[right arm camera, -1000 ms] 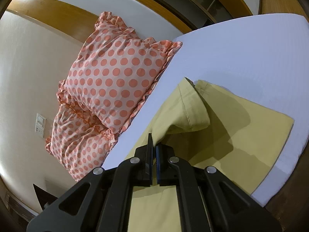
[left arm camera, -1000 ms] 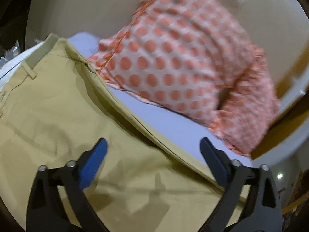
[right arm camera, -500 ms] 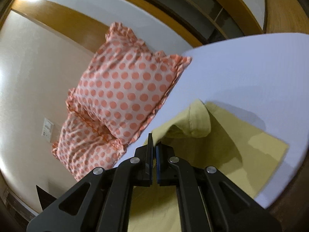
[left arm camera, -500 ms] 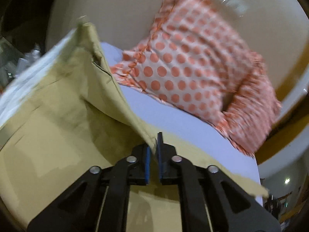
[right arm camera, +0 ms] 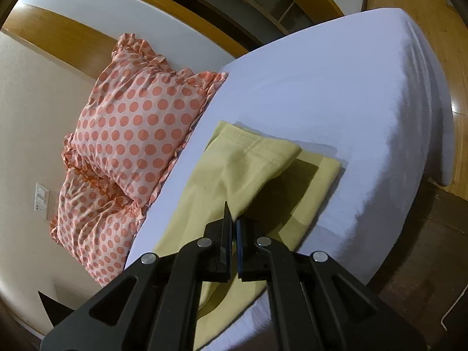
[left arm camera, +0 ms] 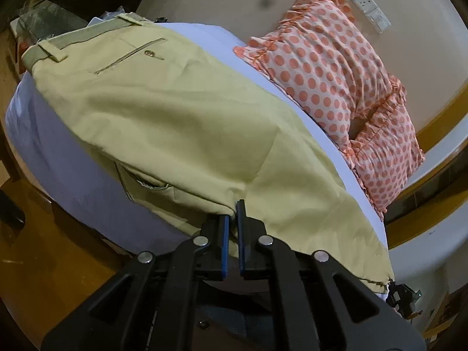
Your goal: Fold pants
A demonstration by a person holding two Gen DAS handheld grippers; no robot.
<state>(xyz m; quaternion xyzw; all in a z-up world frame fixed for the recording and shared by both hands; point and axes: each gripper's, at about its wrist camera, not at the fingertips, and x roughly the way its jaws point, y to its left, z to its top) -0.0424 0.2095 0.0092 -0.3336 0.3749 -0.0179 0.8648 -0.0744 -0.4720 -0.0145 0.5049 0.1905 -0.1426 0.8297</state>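
Khaki pants (left arm camera: 181, 122) lie on a bed with a pale lilac sheet (left arm camera: 73, 175). In the left wrist view the waistband with belt loops (left arm camera: 55, 49) and a buttoned back pocket (left arm camera: 131, 55) are at the far left. My left gripper (left arm camera: 232, 213) is shut on the pants' edge near the crotch seam, lifting the top leg over the lower one. In the right wrist view the pant legs (right arm camera: 242, 175) lie toward the cuffs (right arm camera: 269, 152). My right gripper (right arm camera: 232, 219) is shut on the top leg's edge, held above the lower leg.
Two orange polka-dot frilled pillows (left arm camera: 336, 73) (right arm camera: 137, 122) lean on the cream wall behind the pants. Wall sockets (left arm camera: 371, 11) sit above them. The bed's edge (right arm camera: 415, 146) drops to a wooden floor (right arm camera: 438, 234) at right. Dark clutter (left arm camera: 35, 20) stands past the waistband.
My left gripper closed on the pants' edge and drew the top leg across toward me. My right gripper stayed shut and carried its leg edge over the lower leg.
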